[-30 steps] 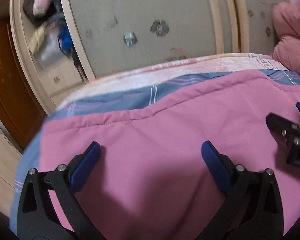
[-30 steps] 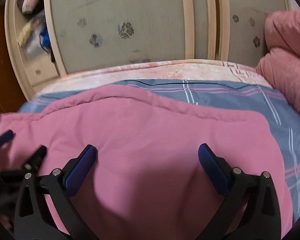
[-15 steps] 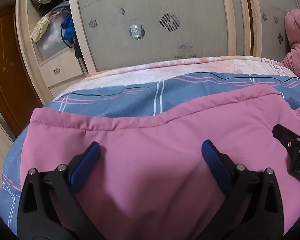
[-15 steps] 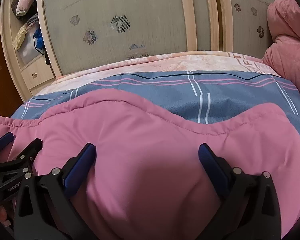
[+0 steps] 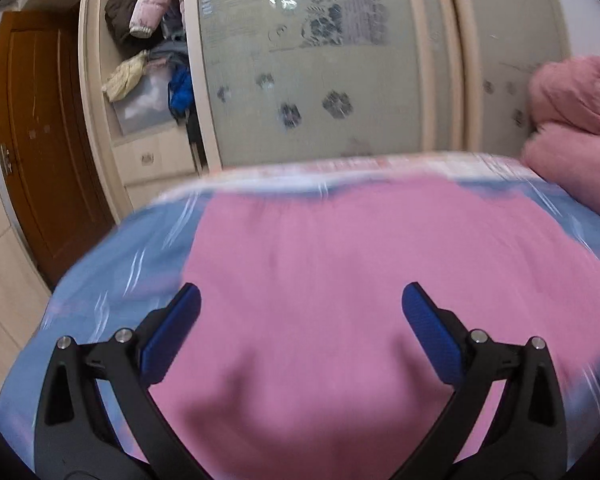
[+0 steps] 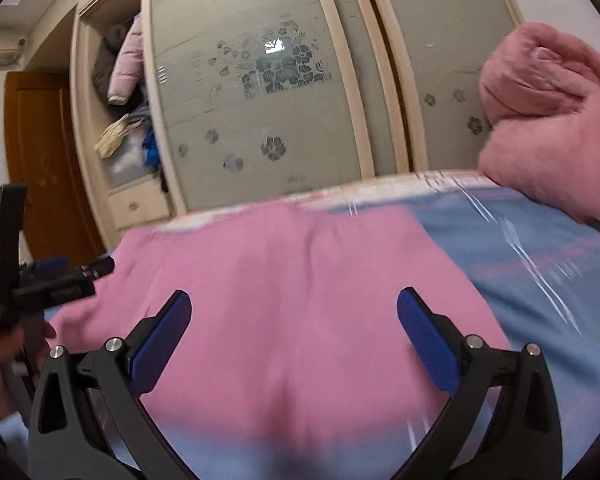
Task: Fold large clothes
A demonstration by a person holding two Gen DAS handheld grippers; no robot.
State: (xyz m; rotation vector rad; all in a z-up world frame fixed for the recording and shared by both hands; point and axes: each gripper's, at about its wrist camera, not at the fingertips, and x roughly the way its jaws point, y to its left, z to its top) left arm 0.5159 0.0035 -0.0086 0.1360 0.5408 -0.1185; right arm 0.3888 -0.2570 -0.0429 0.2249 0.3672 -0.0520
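Since half a second ago both claws have risen and tipped back: more of the wardrobe [image 5: 320, 80] shows above the bed, and the garment [image 5: 340, 300] now sits lower and smaller in each view, with blue sheet [image 5: 112, 288] bared on the outer side of each claw. Both pictures are smeared by motion, where the earlier ones were sharp. The stitched far hem that could be read before is now too blurred to make out.

The left claw [image 5: 300, 316] hangs above the garment with its blue pads [image 5: 172, 332] spread wide, nothing between them. The right claw [image 6: 294, 320] is likewise spread wide and empty over the cloth. In the right view the left claw's body [image 6: 56, 284] sits to the left of the right claw, at the garment's left edge, with part of a hand [image 6: 0, 360] at its grip.

The pink garment lies flat on the sheet, under and ahead of both claws. Its long axis seems to run sideways across the claws, left to right, with its far edge toward the wardrobe; blur hides which end is which. A rolled pink blanket [image 6: 548, 120] lies ahead and to the right, well apart from the garment.
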